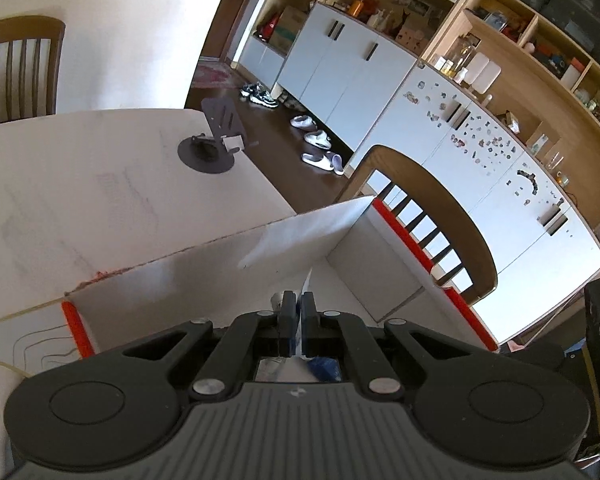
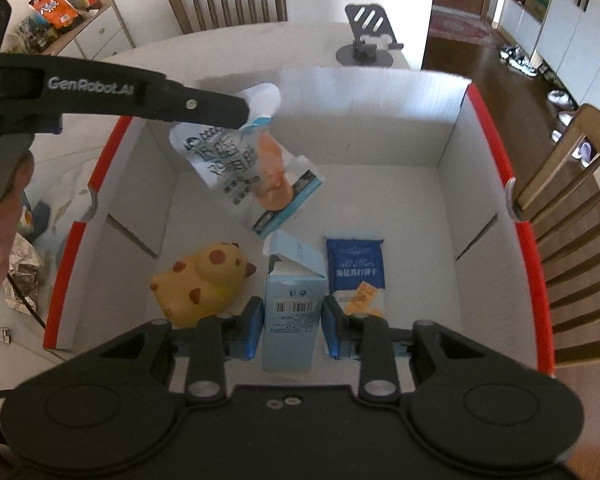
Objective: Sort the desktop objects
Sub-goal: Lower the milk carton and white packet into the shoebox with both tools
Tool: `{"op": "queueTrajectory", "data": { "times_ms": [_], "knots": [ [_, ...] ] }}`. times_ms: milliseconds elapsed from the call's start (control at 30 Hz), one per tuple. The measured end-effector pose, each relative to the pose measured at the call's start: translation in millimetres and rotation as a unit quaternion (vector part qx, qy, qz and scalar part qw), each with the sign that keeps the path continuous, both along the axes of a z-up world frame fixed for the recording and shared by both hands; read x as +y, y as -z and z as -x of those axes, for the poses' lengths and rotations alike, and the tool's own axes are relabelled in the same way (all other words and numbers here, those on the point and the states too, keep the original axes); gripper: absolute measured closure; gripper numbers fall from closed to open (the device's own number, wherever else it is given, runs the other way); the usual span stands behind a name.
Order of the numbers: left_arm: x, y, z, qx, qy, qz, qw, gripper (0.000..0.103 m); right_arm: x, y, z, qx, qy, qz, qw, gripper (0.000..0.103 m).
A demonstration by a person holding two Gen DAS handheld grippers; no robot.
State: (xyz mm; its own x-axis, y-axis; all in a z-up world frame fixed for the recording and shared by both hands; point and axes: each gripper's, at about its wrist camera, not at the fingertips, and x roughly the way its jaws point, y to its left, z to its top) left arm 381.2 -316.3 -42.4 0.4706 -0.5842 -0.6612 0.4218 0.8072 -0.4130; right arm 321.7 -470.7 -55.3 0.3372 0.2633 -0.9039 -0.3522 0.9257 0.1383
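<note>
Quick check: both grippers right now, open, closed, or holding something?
Left gripper: closed on the snack pouch.
Right gripper: closed on the light blue carton.

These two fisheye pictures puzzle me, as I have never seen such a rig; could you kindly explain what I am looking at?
No robot is here: a person holds a two-finger gripper in each hand, and each gripper carries a camera looking along its fingers.

The right wrist view looks down into a white cardboard box with red edges, standing on a pale table. In the box lie a yellow spotted toy and a dark blue snack packet. The right gripper is shut on a light blue carton. The left gripper, reaching in from the left, is shut on the top of a white snack pouch that hangs over the box.

The left wrist view shows that same gripper from behind, with the box wall beyond it. A dark phone stand sits on the table's far side.
</note>
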Motion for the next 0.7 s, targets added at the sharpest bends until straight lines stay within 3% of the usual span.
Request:
{"op": "queueTrajectory", "data": {
  "times_ms": [533, 700],
  "knots": [
    [-9.9, 20.6, 0.8, 0.013, 0.023, -0.070, 0.9972, 0.101, 7.6, 24.4, -15.1, 0.029, -0.006, 0.001, 1.000, 0.073],
    [-9.4, 29.2, -3.9, 0.038, 0.022, -0.098, 0.9942, 0.101, 8.6, 26.2, -18.2, 0.034, -0.005, 0.000, 0.999, 0.070]
  ]
}}
